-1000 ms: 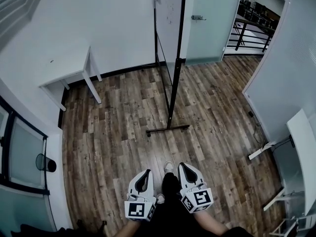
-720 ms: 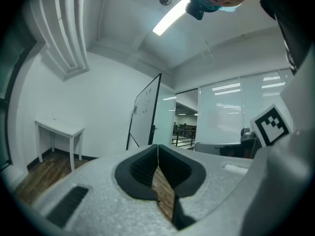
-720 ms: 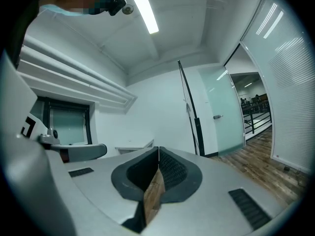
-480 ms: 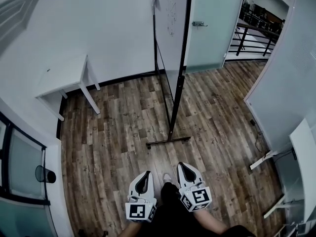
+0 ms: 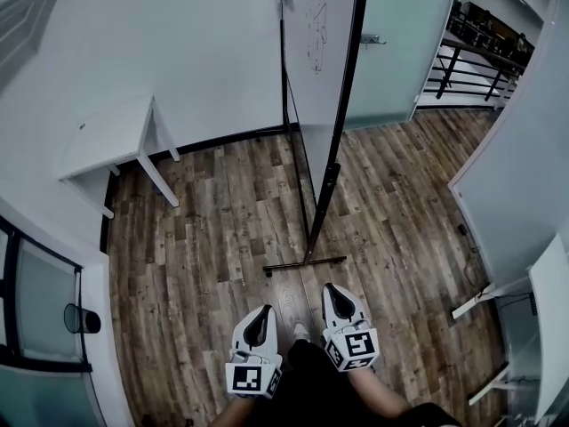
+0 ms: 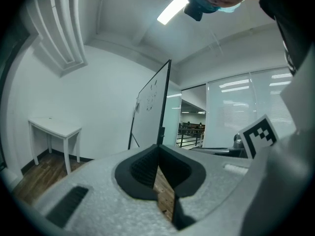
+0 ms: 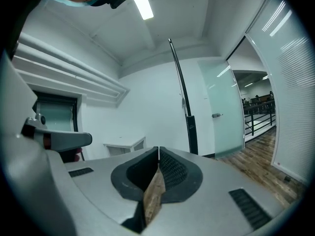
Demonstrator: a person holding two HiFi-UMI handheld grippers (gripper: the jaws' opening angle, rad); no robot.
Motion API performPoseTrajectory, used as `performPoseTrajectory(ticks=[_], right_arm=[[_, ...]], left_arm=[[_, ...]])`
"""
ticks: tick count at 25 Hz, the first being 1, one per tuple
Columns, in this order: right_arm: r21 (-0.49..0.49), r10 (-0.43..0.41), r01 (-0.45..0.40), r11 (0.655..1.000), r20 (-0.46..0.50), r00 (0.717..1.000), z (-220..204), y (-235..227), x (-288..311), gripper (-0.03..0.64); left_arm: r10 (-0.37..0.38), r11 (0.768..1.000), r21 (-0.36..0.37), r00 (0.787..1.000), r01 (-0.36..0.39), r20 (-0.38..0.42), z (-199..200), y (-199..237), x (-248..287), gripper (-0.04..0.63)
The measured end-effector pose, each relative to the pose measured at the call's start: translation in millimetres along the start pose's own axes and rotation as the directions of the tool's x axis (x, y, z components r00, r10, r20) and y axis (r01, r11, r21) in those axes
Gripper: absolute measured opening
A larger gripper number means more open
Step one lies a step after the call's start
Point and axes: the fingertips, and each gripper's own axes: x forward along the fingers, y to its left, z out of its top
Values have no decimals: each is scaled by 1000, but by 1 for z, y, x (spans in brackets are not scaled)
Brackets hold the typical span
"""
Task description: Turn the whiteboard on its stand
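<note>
The wooden floor [image 5: 222,221] is open between the person and the work.

The whiteboard [image 5: 313,25] stands well ahead of the person, between the white wall and the frosted glass door [image 5: 400,43]. It is nearly edge-on to the person, with its written face towards the wall. Its black stand [image 5: 331,181] rises from a short foot bar [image 5: 304,263] that lies on the floor, near the grippers but clear of them. Judgement: edge-on placement puts the frame edge nearest, which suits a push to swing the board.

A white table [image 5: 107,136] stands against the wall on the left, well apart from the stand. A white desk [image 5: 551,265] sits at the right edge, also well apart. A railing [image 5: 484,38] shows beyond the door. Judgement: the wall and door are the closest limits on the board's swing, and nothing on the floor blocks the approach.

The left gripper [image 5: 260,312] and right gripper [image 5: 331,290] are held low, side by side, and point towards the stand. Both sets of jaws are pressed together with nothing between them. Neither touches the board. Judgement: turning has not begun.

A small dark round object [image 5: 82,318] sits by the window at the left; I cannot tell what it is.
</note>
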Motion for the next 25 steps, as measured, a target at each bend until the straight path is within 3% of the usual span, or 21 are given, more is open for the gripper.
performPoseTrajectory(ticks=[11,14,25], right_arm=[[-14,-64,63,998,-55,996,-5,-89,128,24],[-14,-67,66,998,-84,994,-13,-109,162,87],[-25,-131,129,991,-177,975,-53,-165,263,178]], left_arm=[[-6,1000,20,998,7,-69,-2,21,109,18],[5,1000,5,998,-4,-61,1,27,134,18],[21,1000,-4,995,-22,-96,-9,43,183,18]])
